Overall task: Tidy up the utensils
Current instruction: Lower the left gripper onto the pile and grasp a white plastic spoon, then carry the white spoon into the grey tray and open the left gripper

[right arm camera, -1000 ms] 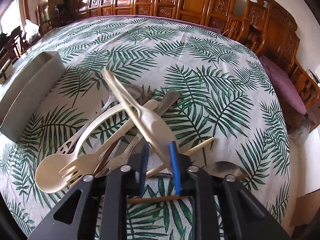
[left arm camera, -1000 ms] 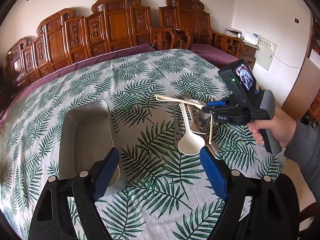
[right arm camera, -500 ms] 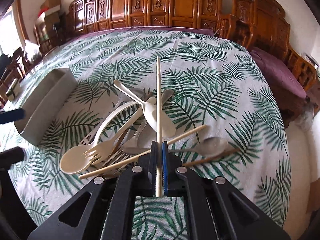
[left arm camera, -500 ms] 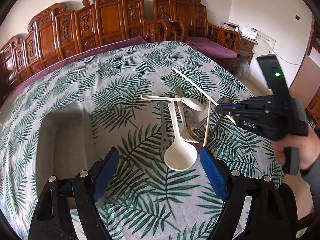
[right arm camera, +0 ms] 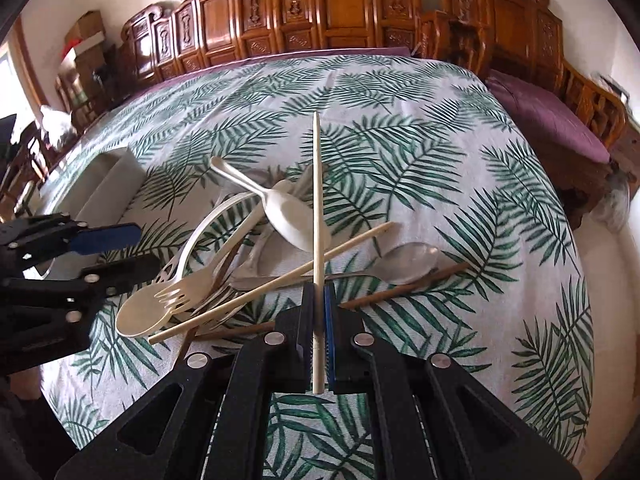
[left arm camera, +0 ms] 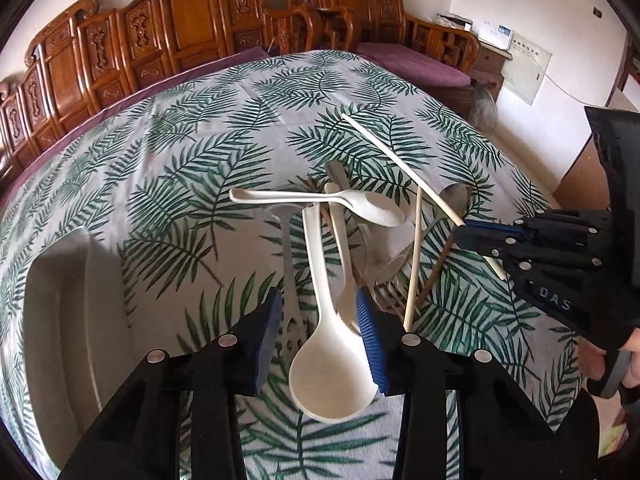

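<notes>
Utensils [right arm camera: 256, 256] lie in a crossed heap at the middle of the table [right arm camera: 400, 120], which wears a palm-leaf cloth. In the right wrist view the right gripper [right arm camera: 318, 320] has its fingers clenched on a pale chopstick [right arm camera: 317, 200], which runs straight up the centre of the frame above the heap. A second pale chopstick [right arm camera: 276, 280] lies slantwise across the pile, over a metal spoon [right arm camera: 404, 258] at right of centre and beside a cream fork [right arm camera: 188, 288] and a large cream spoon [right arm camera: 140, 316] at lower left. A smaller cream spoon [right arm camera: 280, 208] sits on top near the middle, and a brown chopstick [right arm camera: 404, 284] lies at lower right. In the left wrist view the left gripper [left arm camera: 318, 320] hangs low over the large cream spoon [left arm camera: 332, 364], fingers spread apart on either side of its handle and gripping nothing. A grey tray [left arm camera: 76, 312] stands at the left edge of that frame, well apart from the heap; the part of its inside that shows holds no utensil. Carved wooden chairs [left arm camera: 192, 28] line the top of the frame.
</notes>
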Available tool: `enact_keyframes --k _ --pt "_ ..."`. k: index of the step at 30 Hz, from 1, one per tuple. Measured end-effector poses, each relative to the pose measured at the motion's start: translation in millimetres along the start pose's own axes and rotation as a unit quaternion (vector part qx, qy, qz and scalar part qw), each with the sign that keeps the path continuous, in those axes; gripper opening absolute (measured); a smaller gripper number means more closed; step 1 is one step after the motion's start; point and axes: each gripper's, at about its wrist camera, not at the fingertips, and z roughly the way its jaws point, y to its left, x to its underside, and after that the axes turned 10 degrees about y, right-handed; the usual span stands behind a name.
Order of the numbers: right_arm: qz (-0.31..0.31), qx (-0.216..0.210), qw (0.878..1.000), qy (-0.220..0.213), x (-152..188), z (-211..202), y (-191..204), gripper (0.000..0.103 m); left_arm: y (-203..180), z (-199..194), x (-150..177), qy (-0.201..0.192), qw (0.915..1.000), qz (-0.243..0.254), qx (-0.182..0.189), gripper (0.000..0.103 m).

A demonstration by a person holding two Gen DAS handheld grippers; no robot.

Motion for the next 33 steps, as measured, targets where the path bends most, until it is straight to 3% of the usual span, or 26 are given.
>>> enact_keyframes --k 9,13,14,15,18,22,33 --pt "0.009 -0.01 1.0 -0.008 -3 -5 -4 0.006 5 38 -19 0.05 0.9984 -0.026 -0.002 0.025" --pt "0.01 -0.013 1.0 -0.01 -4 -6 -4 0.006 1 43 -22 0.051 0.9984 -0.016 -0.016 0.023" --pt "0.011 -0.014 1.0 -0.011 -4 -7 -4 0.006 0 43 -23 0.052 0.9984 -0.015 -0.019 0.02" --pt "0.012 -0.015 1.0 -0.012 -4 -7 -5 0.006 -1 44 -22 0.057 0.9981 -0.014 -0.021 0.01" --pt "0.014 -0.014 1.0 -0.012 -4 -7 -7 0.006 -2 44 -22 0.059 0.9974 -0.018 -0.038 0.008" --pt "0.014 -0.013 1.0 -0.012 -5 -7 -6 0.006 0 33 -15 0.059 0.997 -0.017 -0.047 0.008" --pt "0.0 -0.02 1.0 -0.025 -11 -21 9 0.006 13 -32 5 0.012 0.999 -0.016 -0.039 0.008"
